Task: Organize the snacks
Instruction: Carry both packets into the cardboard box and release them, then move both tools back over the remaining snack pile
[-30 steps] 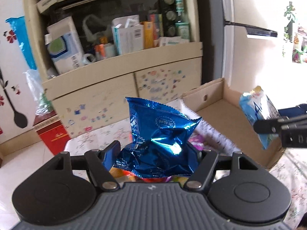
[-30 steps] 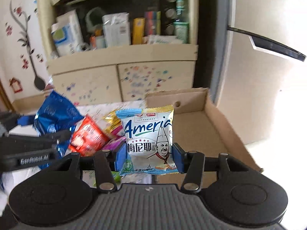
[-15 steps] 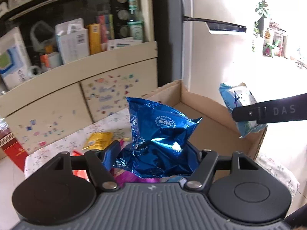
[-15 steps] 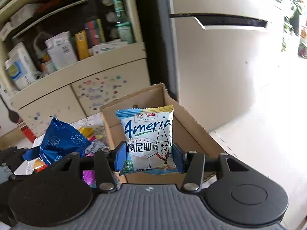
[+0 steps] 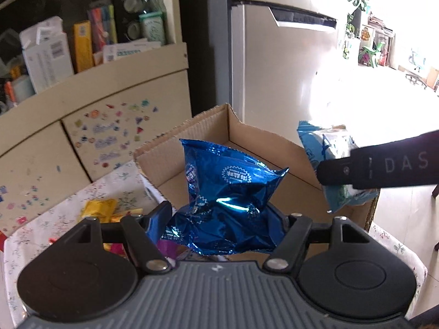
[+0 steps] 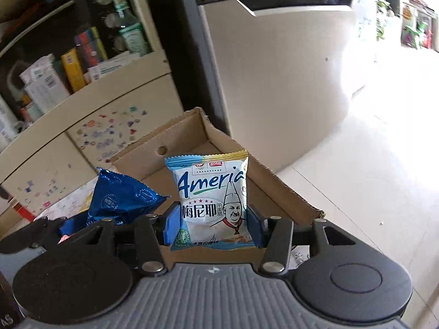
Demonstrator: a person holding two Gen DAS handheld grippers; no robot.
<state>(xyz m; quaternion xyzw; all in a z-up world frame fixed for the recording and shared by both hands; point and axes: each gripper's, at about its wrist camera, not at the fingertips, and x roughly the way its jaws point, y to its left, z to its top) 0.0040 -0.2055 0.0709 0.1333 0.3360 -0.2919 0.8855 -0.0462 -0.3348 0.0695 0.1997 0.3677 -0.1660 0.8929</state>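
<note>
Cardboard box point(image 6: 277, 186), one; two gripped packets point(image 5: 225, 200); maybe more behind.

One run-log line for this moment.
left gripper: shut on blue foil packet | right gripper: shut on white-and-blue biscuit packet | both over open cardboard box

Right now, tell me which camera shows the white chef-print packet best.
The right wrist view: the white chef-print packet faces the lens there, print legible, clamped in the right gripper. The left wrist view catches the packet only edge-on at far right, partly covered by a gripper finger.
</note>
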